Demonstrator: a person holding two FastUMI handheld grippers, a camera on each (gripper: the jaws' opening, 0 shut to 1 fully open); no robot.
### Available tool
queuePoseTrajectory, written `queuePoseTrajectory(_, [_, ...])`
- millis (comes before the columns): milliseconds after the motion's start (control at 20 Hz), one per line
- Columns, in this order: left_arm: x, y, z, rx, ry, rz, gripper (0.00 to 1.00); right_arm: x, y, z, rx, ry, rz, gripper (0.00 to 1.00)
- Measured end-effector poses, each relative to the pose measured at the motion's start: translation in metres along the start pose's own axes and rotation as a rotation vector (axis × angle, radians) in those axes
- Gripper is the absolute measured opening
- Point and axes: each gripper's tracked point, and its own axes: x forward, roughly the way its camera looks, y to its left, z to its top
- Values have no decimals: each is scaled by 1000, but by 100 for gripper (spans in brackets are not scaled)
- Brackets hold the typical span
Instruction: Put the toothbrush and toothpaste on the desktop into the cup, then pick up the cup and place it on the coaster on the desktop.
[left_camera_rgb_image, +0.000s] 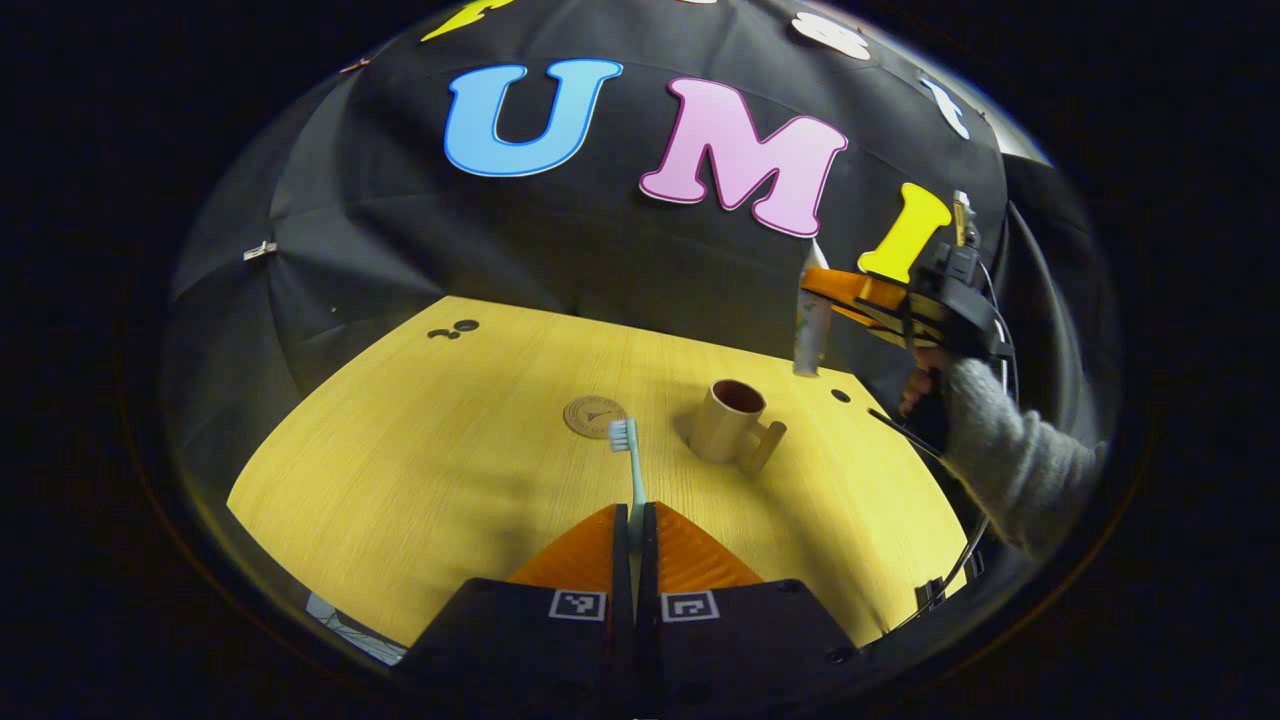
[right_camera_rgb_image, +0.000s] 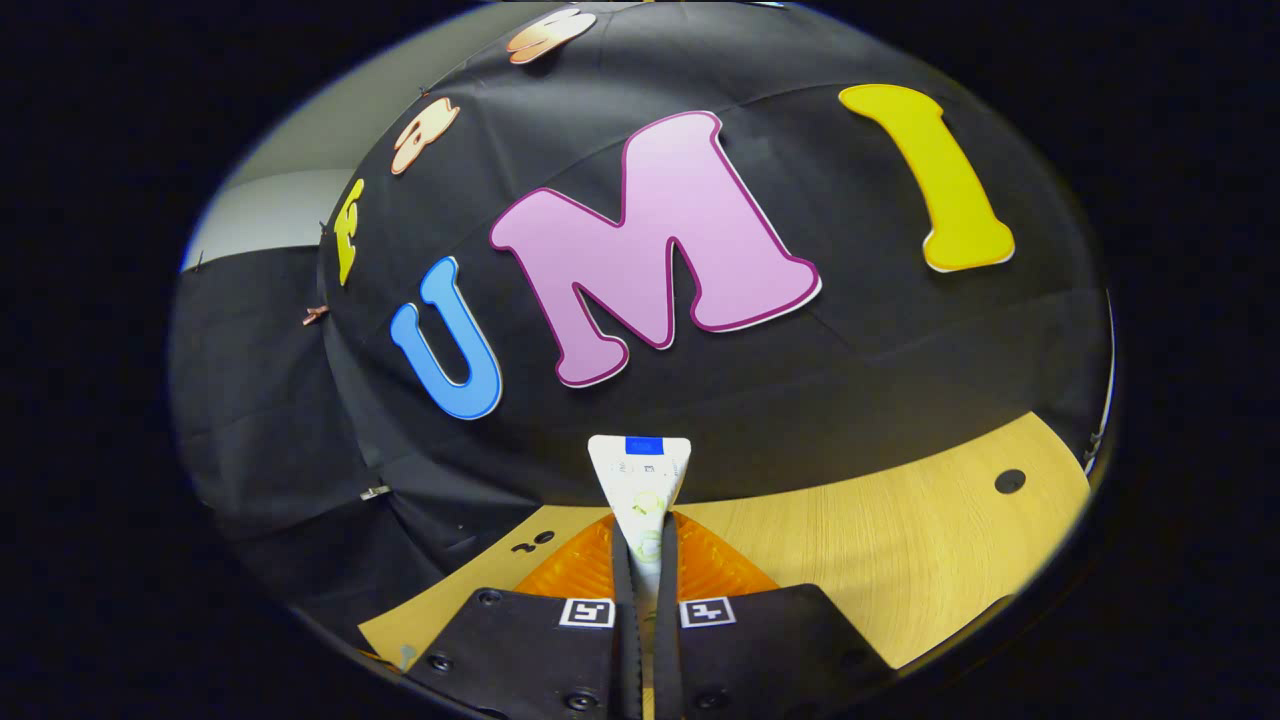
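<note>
My left gripper (left_camera_rgb_image: 634, 520) is shut on the handle of a light green toothbrush (left_camera_rgb_image: 630, 465), whose bristled head points forward above the desktop. Ahead stands a tan cup (left_camera_rgb_image: 728, 420) with its handle toward me on the right; its inside looks dark. A round brown coaster (left_camera_rgb_image: 594, 416) lies just left of the cup. In the left gripper view, the right gripper (left_camera_rgb_image: 830, 300) hangs above and behind the cup, holding a white toothpaste tube (left_camera_rgb_image: 812, 325) upright, cap end down. In the right gripper view, my right gripper (right_camera_rgb_image: 645, 545) is shut on the toothpaste tube (right_camera_rgb_image: 640, 480).
The yellow wooden desktop (left_camera_rgb_image: 420, 470) has small dark holes at the back left (left_camera_rgb_image: 455, 328) and back right (left_camera_rgb_image: 840, 395). A hand in a grey sleeve (left_camera_rgb_image: 1010, 460) holds the right gripper at the right. Black cloth walls close the booth behind.
</note>
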Motion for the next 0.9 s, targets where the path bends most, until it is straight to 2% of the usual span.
queuePoseTrajectory(200, [-8, 4, -19, -17, 18, 54, 6, 41, -14, -51, -10, 65, -12, 9])
queuePoseTrajectory(450, [-3, 15, -30, -38, 22, 105, 6, 43, -26, -107, -74, 174, -25, 9])
queuePoseTrajectory(700, [4, 18, -29, -56, 15, 126, 6, 36, -29, -119, -90, 189, -28, 10])
queuePoseTrajectory(900, [8, 20, -25, -55, 3, 132, 6, 34, -27, -120, -107, 198, -31, 15])
